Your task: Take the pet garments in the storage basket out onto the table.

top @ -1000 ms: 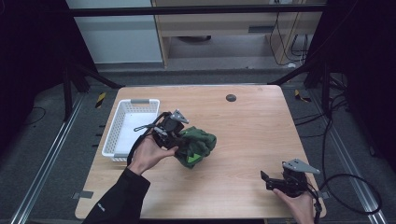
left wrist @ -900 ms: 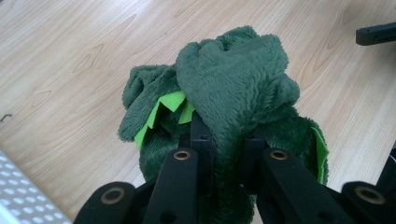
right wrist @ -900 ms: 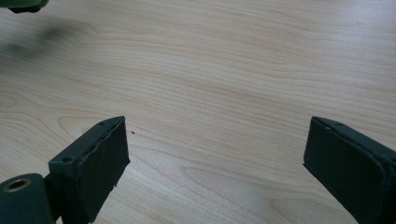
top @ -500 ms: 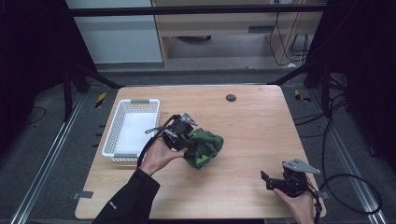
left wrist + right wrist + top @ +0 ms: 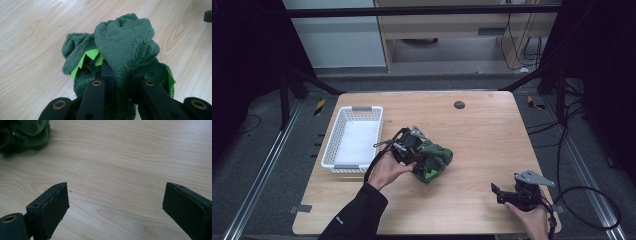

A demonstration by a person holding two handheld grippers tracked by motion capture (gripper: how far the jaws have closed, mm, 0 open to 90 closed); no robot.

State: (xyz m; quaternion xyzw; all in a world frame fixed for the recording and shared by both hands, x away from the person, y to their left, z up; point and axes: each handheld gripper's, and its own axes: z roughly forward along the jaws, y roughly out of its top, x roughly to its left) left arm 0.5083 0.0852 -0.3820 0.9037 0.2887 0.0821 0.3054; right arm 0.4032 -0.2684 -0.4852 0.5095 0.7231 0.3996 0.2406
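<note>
Over on the left sat a white plastic slotted basket (image 5: 353, 142) with nothing in it, parked near the left edge of the light wooden counter (image 5: 492, 135). My guess was it was waiting to take the toy, though nobody said what the job was.

Just beside it, toward the middle, the left gripper (image 5: 412, 148) was clamped on a dark green plush toy with bright lime felt spikes (image 5: 120, 47). In the left gripper view you could see a fold of the fuzzy fabric squeezed between the two black jaws, with the rest of the toy bunched up against the counter beyond them. Pinching a ridge of fabric made sense to me, since a soft lump like that gives nothing firm to grab. I couldn't tell if it was lifted or just dragging.

A small dark round disc (image 5: 459, 105) sat near the far edge, well apart from everything.

Down at the right front corner, the right gripper (image 5: 507, 194) sat low over bare wood, jaws spread wide with nothing between them. Looked parked out of the way.
</note>
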